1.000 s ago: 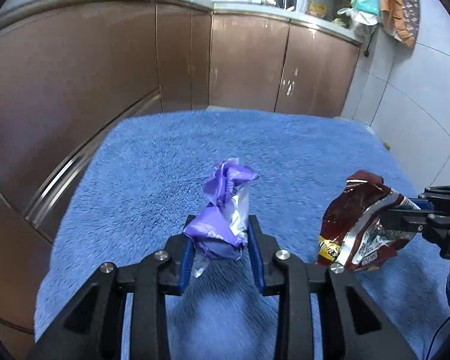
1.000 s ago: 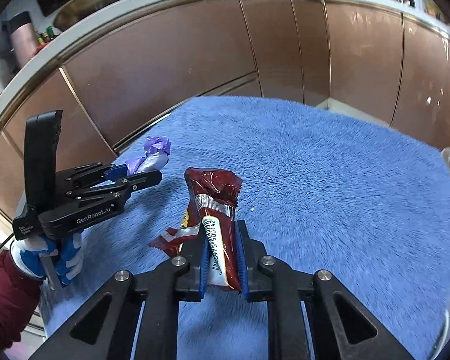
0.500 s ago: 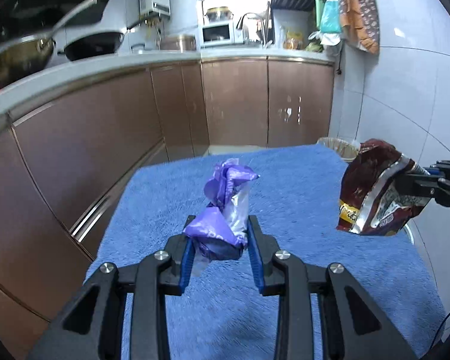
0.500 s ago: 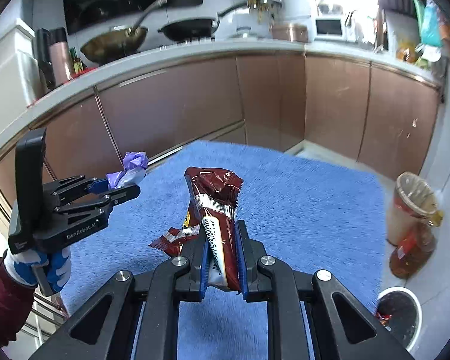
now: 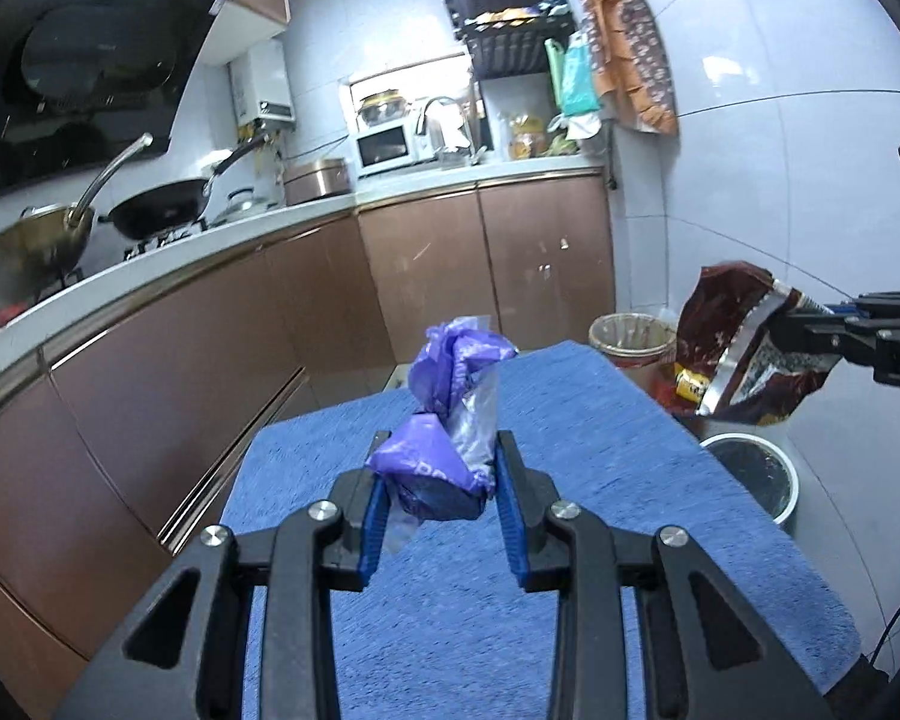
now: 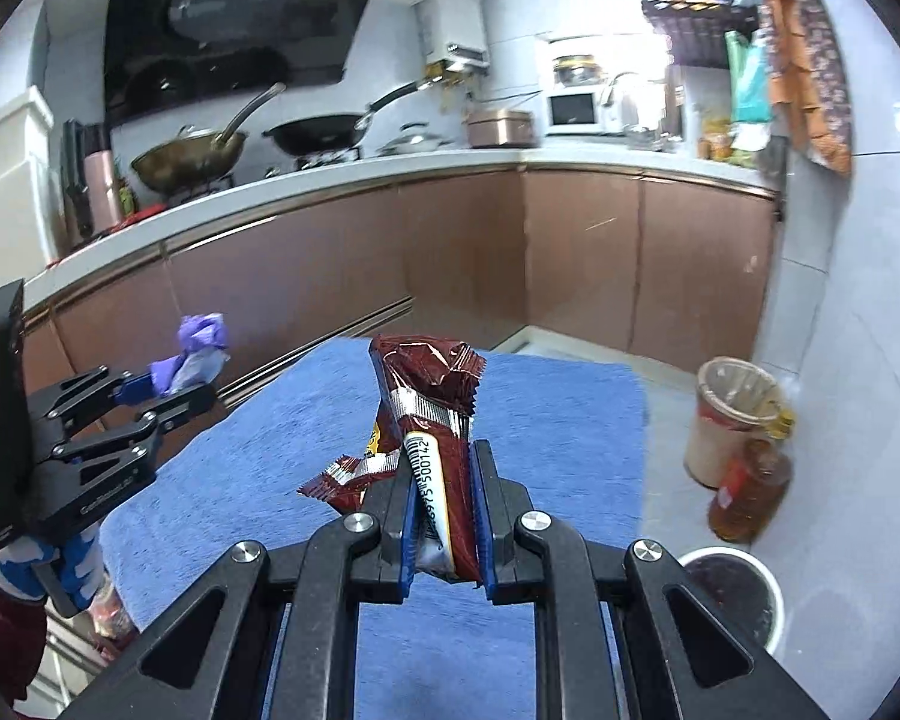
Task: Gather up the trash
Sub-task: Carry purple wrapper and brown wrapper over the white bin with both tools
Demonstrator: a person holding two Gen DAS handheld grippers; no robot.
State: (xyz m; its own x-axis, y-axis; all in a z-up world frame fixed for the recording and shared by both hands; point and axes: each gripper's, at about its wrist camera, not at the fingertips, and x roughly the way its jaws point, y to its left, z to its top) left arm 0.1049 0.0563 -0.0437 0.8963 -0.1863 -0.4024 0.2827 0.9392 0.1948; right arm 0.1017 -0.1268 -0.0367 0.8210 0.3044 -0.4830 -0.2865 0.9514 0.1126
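My left gripper (image 5: 441,495) is shut on a crumpled purple wrapper (image 5: 450,420) and holds it up above the blue towel-covered table (image 5: 600,510). My right gripper (image 6: 444,516) is shut on a dark red snack wrapper (image 6: 432,414) with a barcode, also raised above the table (image 6: 258,480). The red wrapper (image 5: 744,342) shows at the right of the left wrist view, over a white-rimmed trash bin (image 5: 756,474) on the floor. The left gripper (image 6: 168,396) with the purple wrapper (image 6: 201,348) shows at the left of the right wrist view.
The trash bin (image 6: 732,594) stands on the floor right of the table. A lined pail (image 6: 732,414) and an amber bottle (image 6: 747,492) stand beyond it by the tiled wall. Brown kitchen cabinets (image 6: 450,264) run along the left and back.
Both grippers have lifted and tilted up with their wrappers still held. The floor bin, pail and upper kitchen have come into view.
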